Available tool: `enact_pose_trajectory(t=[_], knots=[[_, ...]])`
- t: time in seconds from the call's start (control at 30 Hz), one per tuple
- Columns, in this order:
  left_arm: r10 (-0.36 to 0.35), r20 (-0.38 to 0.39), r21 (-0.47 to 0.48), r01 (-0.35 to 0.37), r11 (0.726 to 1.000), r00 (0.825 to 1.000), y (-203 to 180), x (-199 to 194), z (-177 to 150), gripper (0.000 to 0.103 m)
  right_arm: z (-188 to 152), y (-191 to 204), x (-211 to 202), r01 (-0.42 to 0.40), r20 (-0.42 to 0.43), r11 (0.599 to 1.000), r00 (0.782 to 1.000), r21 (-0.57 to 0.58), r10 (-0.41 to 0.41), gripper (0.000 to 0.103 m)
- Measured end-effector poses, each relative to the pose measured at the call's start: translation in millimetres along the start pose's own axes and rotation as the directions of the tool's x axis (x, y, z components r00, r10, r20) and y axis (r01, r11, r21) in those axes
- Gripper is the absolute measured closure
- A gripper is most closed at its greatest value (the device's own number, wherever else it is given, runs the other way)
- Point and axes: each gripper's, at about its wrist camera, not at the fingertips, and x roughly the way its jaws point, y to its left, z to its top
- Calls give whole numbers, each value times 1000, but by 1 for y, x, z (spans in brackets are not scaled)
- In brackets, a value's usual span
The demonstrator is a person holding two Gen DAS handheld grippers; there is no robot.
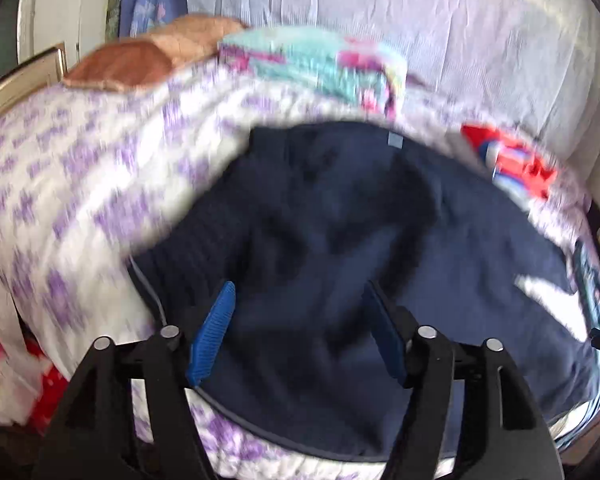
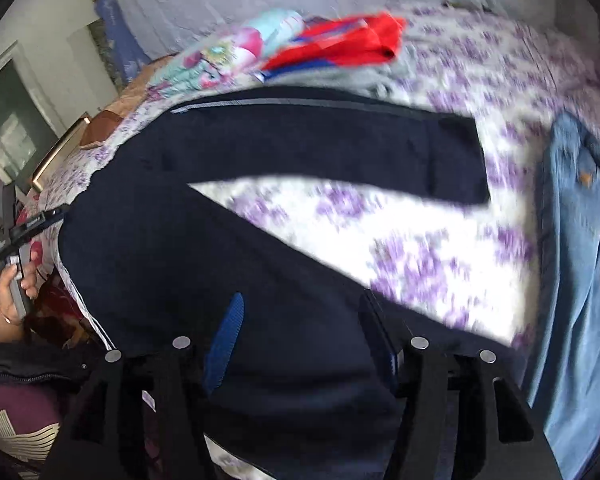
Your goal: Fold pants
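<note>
White bedspread (image 2: 400,240) with purple flowers covers the bed; navy pants (image 2: 228,208) lie spread on it. Left gripper (image 1: 300,312) and right gripper (image 2: 304,320): jaws spread, holding nothing.

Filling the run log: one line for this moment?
pants: navy pants flat on bed, legs apart | left hand-held gripper: open, empty | right hand-held gripper: open, empty

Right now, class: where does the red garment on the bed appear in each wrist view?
Left wrist view: red garment at upper right, beyond the navy pants.
Right wrist view: red garment at top centre, beyond the navy pants.
Shared landmark: the turquoise-and-pink cloth beside it.
</note>
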Motion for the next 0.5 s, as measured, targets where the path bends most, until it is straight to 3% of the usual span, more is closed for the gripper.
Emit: enact_pose_trajectory(t=[0.03, 0.07, 0.13, 0.2, 0.3, 0.37, 0.5], knots=[[-5, 27, -5, 5, 1000, 1000, 2, -3, 16, 13, 21, 13, -1, 7, 22, 998, 1000, -59, -5, 31], [13, 49, -19, -12, 1000, 999, 7, 0, 38, 10, 44, 27, 3, 12, 38, 993, 999, -116, -8, 28], [11, 21, -54, -10, 999, 1000, 15, 23, 71, 10, 88, 51, 26, 12, 35, 978, 999, -208, -5, 28], [-23, -84, -104, 14, 994, 996, 22, 68, 104, 10, 131, 74, 61, -18, 4, 963, 1000, -267, 19, 28], [8, -189, -145, -35, 989, 982, 26, 131, 137, 12, 190, 95, 130, -53, -70, 953, 997, -297, 33, 27], [49, -230, -156, -87, 984, 972, 24, 161, 147, 13, 218, 108, 171, -54, -101, 946, 995, -321, 23, 27], [39, -295, -169, -92, 981, 955, 24, 203, 162, 12, 247, 129, 235, -50, -132, 911, 991, -409, -5, 27]])
